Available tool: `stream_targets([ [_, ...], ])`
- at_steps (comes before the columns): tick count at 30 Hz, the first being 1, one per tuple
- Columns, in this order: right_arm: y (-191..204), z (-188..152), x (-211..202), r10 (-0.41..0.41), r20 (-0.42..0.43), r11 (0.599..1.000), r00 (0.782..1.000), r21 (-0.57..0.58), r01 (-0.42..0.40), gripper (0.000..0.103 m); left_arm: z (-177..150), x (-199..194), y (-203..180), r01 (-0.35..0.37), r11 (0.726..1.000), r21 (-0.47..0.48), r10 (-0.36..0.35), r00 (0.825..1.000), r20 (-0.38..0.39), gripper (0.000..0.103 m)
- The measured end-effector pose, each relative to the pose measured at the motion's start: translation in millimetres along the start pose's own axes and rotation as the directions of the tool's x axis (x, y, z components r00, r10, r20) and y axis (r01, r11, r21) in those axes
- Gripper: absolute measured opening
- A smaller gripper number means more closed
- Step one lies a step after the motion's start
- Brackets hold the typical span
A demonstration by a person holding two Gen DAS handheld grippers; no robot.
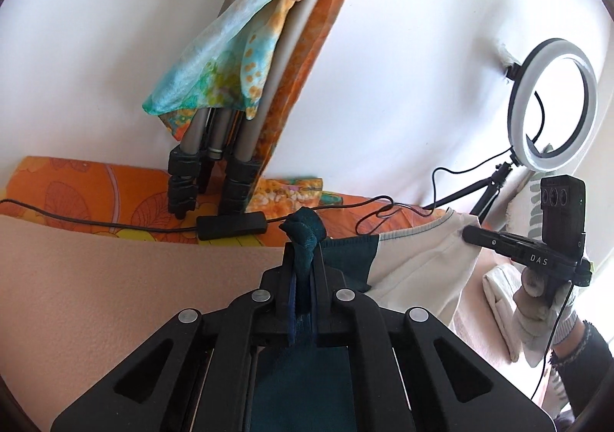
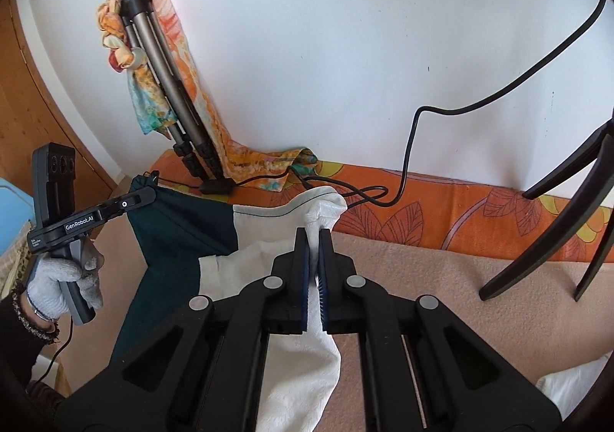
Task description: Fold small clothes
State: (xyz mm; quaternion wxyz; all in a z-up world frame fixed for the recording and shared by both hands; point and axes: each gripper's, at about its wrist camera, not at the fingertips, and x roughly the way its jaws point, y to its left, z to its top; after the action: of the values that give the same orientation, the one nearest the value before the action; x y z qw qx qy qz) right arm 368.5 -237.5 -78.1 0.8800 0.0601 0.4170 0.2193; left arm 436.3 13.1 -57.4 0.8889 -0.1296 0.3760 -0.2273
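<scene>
We hold the small two-tone garment (image 2: 184, 232) stretched between both tongs above the beige blanket (image 2: 422, 271): the left tongs (image 1: 305, 240) are clenched on its dark teal corner, the right tongs (image 2: 315, 240) clenched on its white corner. Its long axis runs left to right from one grip to the other, the body hanging toward us, so the coming fold likely turns on bringing one corner across to the other

Teal-and-cream garment (image 2: 215, 236), lifted, stretched taut
</scene>
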Motion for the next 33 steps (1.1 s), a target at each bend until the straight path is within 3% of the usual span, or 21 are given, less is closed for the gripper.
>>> stream_targets([
  [7, 37.2, -19.5, -56.3, 0.020, 0.018, 0.999, 1.000, -0.051, -0.019, 0.005, -17.2, -49.9, -31.9, 0.007, 0.999, 0.036, -0.008, 1.000, 0.012, 0.003],
  [15, 86.8, -63.5, -116.1, 0.024, 0.012, 0.992, 1.000, -0.127, -0.023, 0.005, -58.6, -113.7, -61.2, 0.028, 0.997, 0.070, -0.028, 1.000, 0.002, 0.003],
  [24, 114.9, -155.7, -172.8, 0.059, -0.003, 0.986, 0.998, -0.154, -0.058, 0.005, -150.2, -166.8, -89.6, 0.043, 0.991, 0.123, -0.033, 0.996, -0.085, 0.003],
  [29, 118.0, -216.9, -172.8, 0.046, -0.049, 0.986, 0.998, -0.155, -0.053, 0.005, -204.2, -169.9, -94.5, 0.034, 0.988, 0.154, -0.009, 0.987, -0.159, 0.003],
  [33, 114.5, -245.5, -169.8, 0.020, -0.063, 0.987, 0.998, -0.158, -0.030, 0.005, -227.6, -168.9, -92.8, 0.023, 0.988, 0.156, 0.007, 0.982, -0.189, 0.003],
])
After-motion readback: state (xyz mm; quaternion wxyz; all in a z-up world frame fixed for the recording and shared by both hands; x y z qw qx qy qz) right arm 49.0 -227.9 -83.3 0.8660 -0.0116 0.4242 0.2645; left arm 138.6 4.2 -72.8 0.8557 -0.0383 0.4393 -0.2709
